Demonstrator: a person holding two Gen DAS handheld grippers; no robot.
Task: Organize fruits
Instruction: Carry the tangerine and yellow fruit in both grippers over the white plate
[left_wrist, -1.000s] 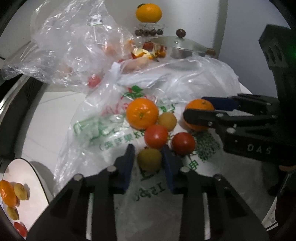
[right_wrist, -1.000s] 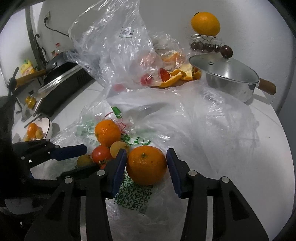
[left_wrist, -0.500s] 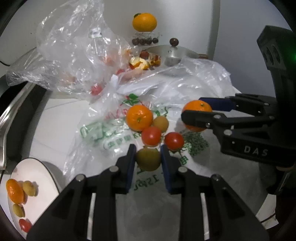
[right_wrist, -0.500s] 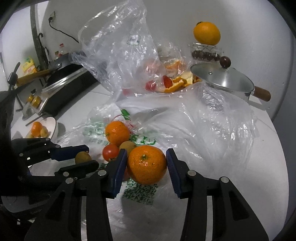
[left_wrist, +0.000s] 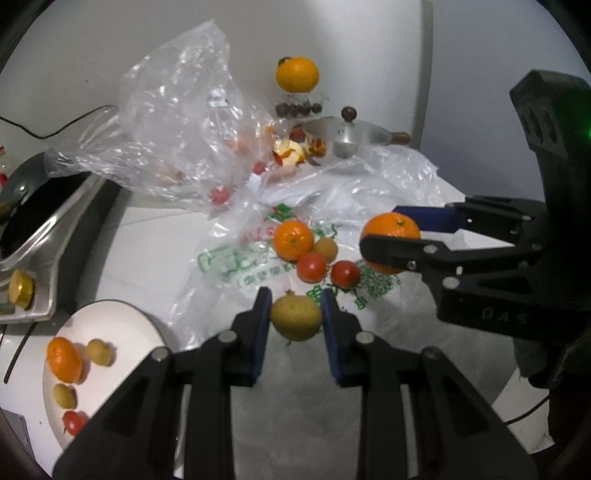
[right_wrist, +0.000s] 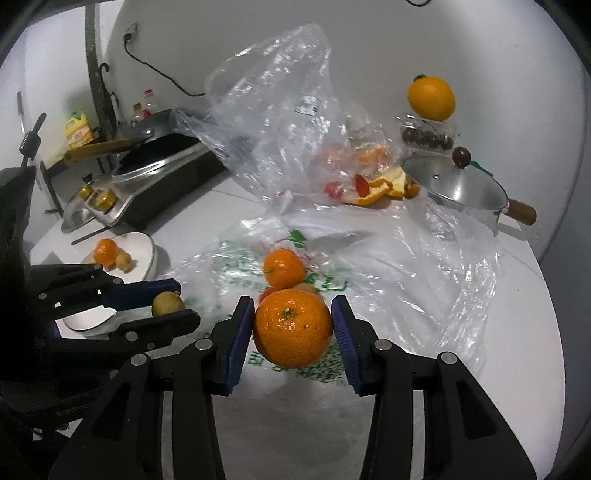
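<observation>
Two fruits are in your grip — left gripper (left_wrist: 295, 321) clamps a small yellow-green fruit (left_wrist: 295, 320), right gripper (right_wrist: 293, 330) a mandarin (right_wrist: 293, 328), both off the counter. Soft skins: squeeze across the widest part, lightly. Below lies a slippery printed plastic bag (left_wrist: 229, 262); the white plate (left_wrist: 122, 325) waits at your left.

Plate (left_wrist: 122, 317) left of printed bag (left_wrist: 229, 258)
</observation>
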